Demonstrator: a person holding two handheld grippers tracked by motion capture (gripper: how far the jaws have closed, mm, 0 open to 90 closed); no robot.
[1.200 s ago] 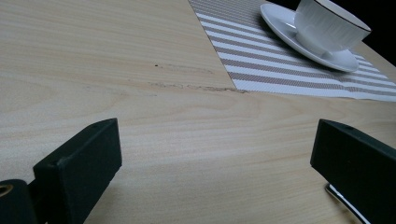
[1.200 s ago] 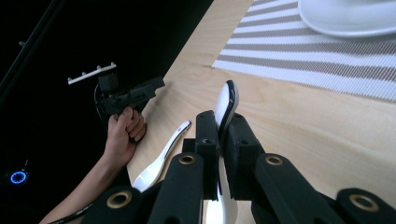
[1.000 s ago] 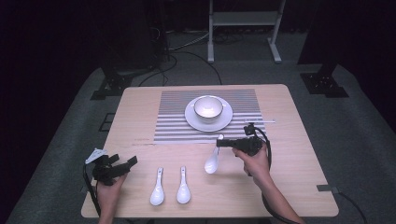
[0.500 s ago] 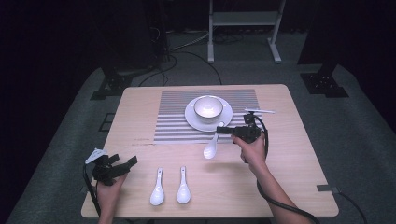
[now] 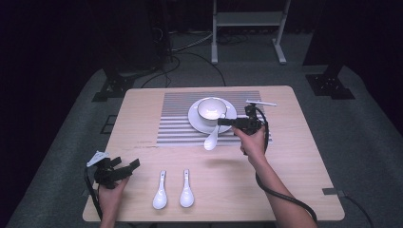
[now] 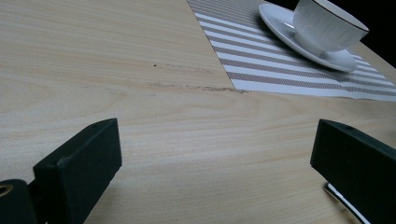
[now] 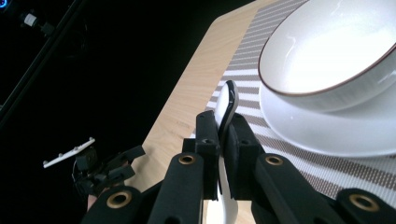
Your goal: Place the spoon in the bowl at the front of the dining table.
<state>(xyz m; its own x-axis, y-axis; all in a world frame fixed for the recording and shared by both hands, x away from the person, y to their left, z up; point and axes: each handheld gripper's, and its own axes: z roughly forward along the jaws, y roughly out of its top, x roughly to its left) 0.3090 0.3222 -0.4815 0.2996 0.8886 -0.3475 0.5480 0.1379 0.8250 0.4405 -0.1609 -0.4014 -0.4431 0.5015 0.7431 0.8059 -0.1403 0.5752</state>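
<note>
Right tool (image 5: 223, 122) clamped shut, arm outstretched — left tool (image 5: 127, 167) open, seemingly resting low.

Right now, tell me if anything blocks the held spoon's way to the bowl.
Nothing visible does. The right gripper is shut on the spoon, which hangs over the striped mat just beside the bowl and its saucer. The gap between them is open; the other two spoons lie nearer the person.

Both grippers (image 5: 222, 122) (image 5: 129, 166) are matte black with blocky jaws and brass-coloured pivot screws. Each carries a grey triangular plate and trails a black cable toward six o'clock. The forearms are unsleeved.
</note>
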